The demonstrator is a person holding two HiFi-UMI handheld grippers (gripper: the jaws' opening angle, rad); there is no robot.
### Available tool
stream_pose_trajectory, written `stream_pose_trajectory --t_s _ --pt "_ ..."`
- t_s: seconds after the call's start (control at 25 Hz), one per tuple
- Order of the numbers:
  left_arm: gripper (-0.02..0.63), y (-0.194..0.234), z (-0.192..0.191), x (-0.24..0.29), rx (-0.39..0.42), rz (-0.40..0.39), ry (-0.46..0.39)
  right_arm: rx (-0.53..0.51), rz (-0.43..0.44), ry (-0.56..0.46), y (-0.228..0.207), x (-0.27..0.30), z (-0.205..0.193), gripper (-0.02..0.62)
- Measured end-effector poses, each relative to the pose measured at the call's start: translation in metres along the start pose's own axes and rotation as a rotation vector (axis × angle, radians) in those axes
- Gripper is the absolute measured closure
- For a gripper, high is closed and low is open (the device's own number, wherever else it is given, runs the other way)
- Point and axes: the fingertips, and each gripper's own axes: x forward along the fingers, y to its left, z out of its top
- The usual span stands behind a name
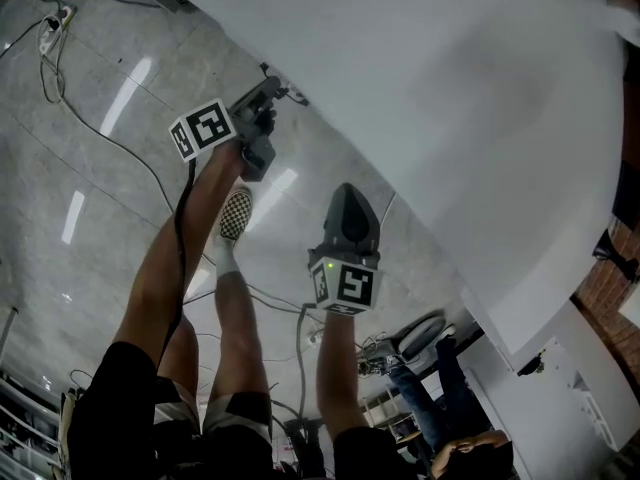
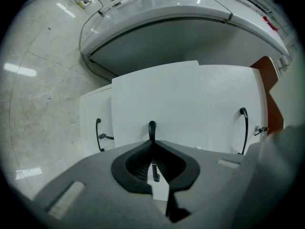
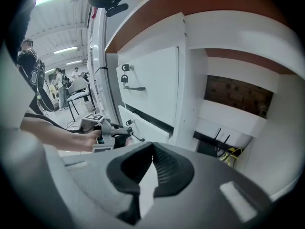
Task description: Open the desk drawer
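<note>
Two grippers are in our hands. Our left gripper point(image 2: 152, 146) has its fingers closed narrow on the black handle point(image 2: 151, 129) of the white desk drawer point(image 2: 190, 104). The drawer's front stands slightly proud of the neighbouring fronts, below the white tabletop point(image 1: 450, 88). Our right gripper point(image 3: 152, 147) hangs apart from the desk, fingers pressed together with nothing between them.
</note>
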Motion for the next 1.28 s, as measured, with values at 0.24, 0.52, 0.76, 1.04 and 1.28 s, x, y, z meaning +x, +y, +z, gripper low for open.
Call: stream_pose_trajectory --t_s 0.24,0.52,0.76,1.04,1.28 --pt "0.588 0.007 -0.004 -0.023 -0.003 0.015 0.015 0.01 -0.014 -0.008 0.012 -0.014 -0.003 0.591" --pt "0.586 0.01 -0.009 -0.038 0.008 0.034 0.035 0.032 -0.032 -0.022 0.016 -0.027 -0.006 0.591" --pt "0.586 0.018 -0.016 -0.071 0.012 0.043 0.046 0.035 -0.057 -0.032 0.032 -0.048 -0.014 0.591" --pt "0.586 0.041 -0.001 0.0 -0.016 0.202 0.012 0.09 0.046 0.064 -0.033 0.036 0.003 0.591" --pt "0.586 0.045 -0.002 0.007 -0.021 0.239 0.01 0.104 0.059 0.071 -0.044 0.046 0.007 0.591"
